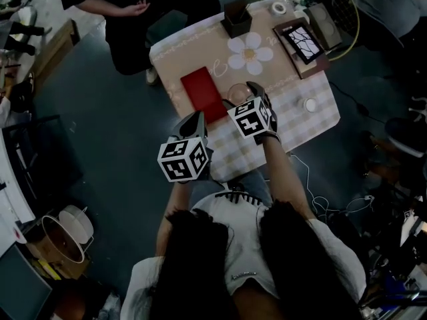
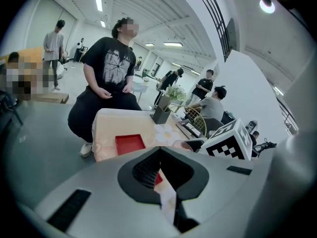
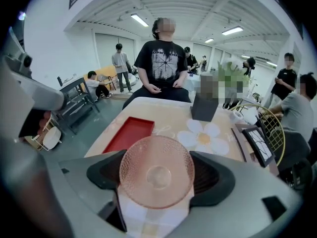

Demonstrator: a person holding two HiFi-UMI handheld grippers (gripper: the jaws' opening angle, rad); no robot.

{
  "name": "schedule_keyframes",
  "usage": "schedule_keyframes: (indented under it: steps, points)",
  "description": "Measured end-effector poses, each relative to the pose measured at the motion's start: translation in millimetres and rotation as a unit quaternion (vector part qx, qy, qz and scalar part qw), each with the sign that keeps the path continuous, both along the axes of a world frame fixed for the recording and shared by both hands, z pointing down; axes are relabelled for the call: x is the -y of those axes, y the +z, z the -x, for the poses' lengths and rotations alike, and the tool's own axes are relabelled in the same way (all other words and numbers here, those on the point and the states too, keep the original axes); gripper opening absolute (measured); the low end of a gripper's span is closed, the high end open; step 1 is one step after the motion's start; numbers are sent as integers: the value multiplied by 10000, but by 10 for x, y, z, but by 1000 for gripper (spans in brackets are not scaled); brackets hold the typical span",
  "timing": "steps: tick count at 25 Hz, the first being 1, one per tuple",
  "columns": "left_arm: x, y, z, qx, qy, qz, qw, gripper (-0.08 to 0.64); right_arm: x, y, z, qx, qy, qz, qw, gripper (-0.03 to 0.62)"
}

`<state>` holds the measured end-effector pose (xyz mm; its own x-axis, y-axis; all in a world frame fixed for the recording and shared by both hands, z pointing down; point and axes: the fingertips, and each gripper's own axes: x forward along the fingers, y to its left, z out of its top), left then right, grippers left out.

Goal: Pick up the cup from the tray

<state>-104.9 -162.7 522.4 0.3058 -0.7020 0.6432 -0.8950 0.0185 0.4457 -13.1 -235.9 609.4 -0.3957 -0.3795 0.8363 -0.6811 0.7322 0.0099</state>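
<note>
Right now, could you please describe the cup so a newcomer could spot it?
On the table, look just right of the red tray, on the checked cloth. The cup sits in the right gripper's jaws: the only pink, dimpled glass there.

Your small table (image 1: 303,129) wears a beige cloth with a white flower print, checked at your end. Directly on it lie a flat red rectangular tray (image 1: 203,93), a dark square box (image 1: 236,17), a black-framed picture (image 1: 303,42), a white tape roll (image 1: 279,8) and a small white disc (image 1: 310,105). A pink textured glass cup (image 1: 237,91) shows just beside the tray.
</note>
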Motion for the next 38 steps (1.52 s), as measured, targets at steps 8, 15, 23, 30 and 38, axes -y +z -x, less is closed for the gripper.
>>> schedule_keyframes:
  steps: [8,15,23,30,38]
  points:
    - [-69,78,-116,-46,63,161,9998,6,-73,187,-251,-88,120,164,9998,402]
    - [-74,85,-105,-10,4,155,9999,6,-118,216,-309,3,76,140,9999,402]
    - [-110,42,-68,51,-60,98,9999,6,-53,-97,-298,430,235,-118,9987,403]
    - [-181,-55,-139,12,-3,-71,10000,6,-439,-570,-141,967,-27,-89,9953,402]
    - [-273,-219,-180,-14,103,-361,9993,6,-577,-980,-214,1426,601,-406,9871,402]
